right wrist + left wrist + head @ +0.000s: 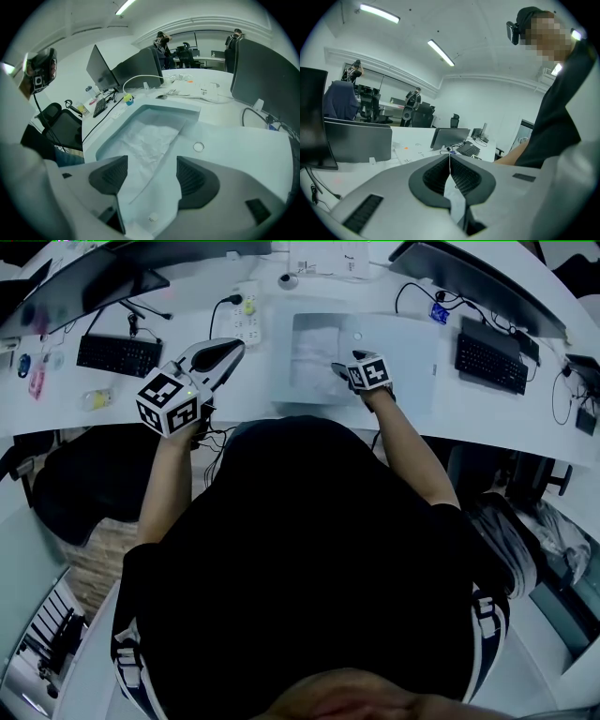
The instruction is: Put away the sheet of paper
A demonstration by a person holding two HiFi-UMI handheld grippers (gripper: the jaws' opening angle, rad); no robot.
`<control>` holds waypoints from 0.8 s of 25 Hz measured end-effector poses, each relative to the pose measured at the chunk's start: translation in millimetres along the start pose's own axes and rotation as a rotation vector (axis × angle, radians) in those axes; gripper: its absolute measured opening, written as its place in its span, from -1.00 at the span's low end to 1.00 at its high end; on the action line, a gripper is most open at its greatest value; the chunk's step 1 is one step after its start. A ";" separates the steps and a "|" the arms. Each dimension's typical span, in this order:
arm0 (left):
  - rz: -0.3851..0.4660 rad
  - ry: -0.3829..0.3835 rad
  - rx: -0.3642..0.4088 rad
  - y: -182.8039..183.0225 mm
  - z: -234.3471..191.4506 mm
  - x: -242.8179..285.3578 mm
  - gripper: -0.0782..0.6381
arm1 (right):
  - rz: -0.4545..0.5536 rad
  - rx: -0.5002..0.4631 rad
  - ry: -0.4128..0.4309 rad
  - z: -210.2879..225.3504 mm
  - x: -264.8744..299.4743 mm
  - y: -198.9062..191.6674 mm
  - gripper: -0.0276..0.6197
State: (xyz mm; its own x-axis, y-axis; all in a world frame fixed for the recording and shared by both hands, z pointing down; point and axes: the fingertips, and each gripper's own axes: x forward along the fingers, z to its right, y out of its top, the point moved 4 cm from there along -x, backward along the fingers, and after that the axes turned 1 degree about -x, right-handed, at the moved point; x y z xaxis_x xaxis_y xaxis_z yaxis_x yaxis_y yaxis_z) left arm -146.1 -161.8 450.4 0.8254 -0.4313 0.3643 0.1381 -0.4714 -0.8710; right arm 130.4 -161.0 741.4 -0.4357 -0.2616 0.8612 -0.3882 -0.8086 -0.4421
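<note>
While the right gripper (152, 164) hangs over the near edge of the white box (165, 109) at the middle of the desk (234, 399), its jaws stand wide apart and clasp nothing. The crumpled sheet of paper (147, 139) lies inside the box's uncovered left part, beneath and just beyond those jaws. A flat white lid (234, 150) with a small ring covers the box's right part. The left gripper (230, 351) is raised to the left of the box, well apart from the paper, its jaws pressed together and empty. A keyboard (117, 354) lies farther left on the desk.
</note>
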 end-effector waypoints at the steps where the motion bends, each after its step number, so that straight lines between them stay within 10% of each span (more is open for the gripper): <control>1: 0.002 -0.001 0.003 0.5 1.7 -0.1 -0.72 | 0.010 0.007 0.004 -0.3 -3.2 -0.6 0.12; 20: 0.023 -0.058 0.058 10.2 40.6 14.8 -0.72 | 0.174 0.091 0.003 -1.0 -85.5 1.9 0.11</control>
State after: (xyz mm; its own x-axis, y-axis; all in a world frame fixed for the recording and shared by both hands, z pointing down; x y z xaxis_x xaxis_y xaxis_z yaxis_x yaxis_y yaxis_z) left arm -110.3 -141.7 433.6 0.8587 -0.3958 0.3255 0.1486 -0.4156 -0.8973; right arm 166.0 -139.6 666.7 -0.4920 -0.4002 0.7732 -0.2315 -0.7960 -0.5593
